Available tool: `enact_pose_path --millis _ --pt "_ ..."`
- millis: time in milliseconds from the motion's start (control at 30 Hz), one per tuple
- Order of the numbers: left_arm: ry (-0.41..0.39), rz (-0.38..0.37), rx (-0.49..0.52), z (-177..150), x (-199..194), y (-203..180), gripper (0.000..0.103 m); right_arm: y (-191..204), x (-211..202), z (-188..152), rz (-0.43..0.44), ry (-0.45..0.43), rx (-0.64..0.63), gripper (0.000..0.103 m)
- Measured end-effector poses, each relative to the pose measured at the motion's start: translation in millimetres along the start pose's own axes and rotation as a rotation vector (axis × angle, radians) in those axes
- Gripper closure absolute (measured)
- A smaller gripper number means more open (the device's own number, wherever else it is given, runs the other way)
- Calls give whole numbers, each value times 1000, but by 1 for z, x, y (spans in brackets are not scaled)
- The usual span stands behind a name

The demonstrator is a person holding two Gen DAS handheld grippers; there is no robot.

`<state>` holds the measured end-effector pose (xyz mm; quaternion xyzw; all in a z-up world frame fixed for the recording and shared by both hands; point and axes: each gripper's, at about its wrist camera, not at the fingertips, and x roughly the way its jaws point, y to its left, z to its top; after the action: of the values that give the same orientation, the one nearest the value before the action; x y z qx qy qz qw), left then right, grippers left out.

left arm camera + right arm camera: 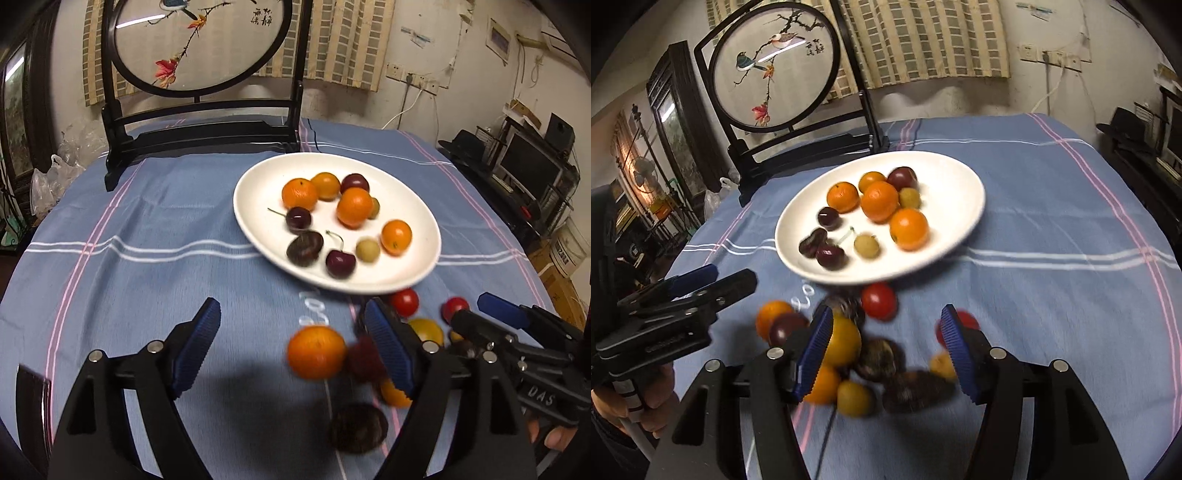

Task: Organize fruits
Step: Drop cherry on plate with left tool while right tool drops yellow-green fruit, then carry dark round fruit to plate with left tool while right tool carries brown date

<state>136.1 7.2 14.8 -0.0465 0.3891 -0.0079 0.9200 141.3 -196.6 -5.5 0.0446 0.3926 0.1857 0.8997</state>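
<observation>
My right gripper (886, 350) hangs open over a crowded heap of loose fruit (blurred); closing here could pinch two or roll one off the tablecloth (1052, 295). My left gripper (291, 347), also open, brackets an orange (316, 352). Beyond sits the white plate (960, 177)

Both wrist fisheyes look steeply down along their own tongs, close over the bench (129, 229), left cam sitting left of the right tongs (476, 314), right cam seeing the left tongs (713, 277) at its left edge, both sharing the white plate (258, 177) and round screen (775, 66).
</observation>
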Motion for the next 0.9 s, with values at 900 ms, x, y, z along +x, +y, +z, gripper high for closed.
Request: enact_pose_path --millis 900 --pt "161 -96 177 -71 12 -38 61 -17 -9 -29 -22 -10 50 41"
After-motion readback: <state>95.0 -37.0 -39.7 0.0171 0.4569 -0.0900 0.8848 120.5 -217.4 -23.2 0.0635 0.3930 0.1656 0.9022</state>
